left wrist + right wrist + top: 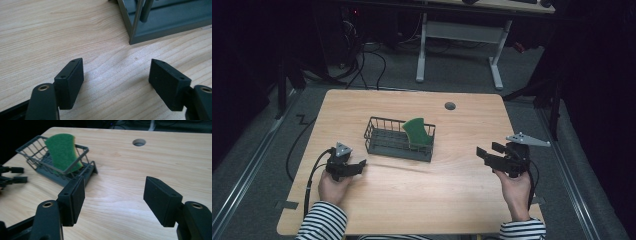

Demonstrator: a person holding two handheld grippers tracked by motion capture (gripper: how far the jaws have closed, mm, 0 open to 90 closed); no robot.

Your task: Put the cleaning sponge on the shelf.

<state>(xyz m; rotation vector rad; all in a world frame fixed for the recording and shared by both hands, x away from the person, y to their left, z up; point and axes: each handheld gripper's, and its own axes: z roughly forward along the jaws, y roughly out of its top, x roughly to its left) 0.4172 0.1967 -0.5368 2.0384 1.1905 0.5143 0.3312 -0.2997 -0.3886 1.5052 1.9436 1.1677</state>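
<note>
A dark wire basket stands at the middle of the wooden table. A green sponge leans upright inside its right end, sticking out above the rim. My left gripper rests open on the table just left of the basket, whose near corner lies ahead of the jaws. My right gripper is open to the right of the basket, held by a hand, with nothing between its jaws.
A round cable hole sits near the table's far edge. Bare wood lies between the two grippers. Beyond the table stand a white desk frame and cables on the floor.
</note>
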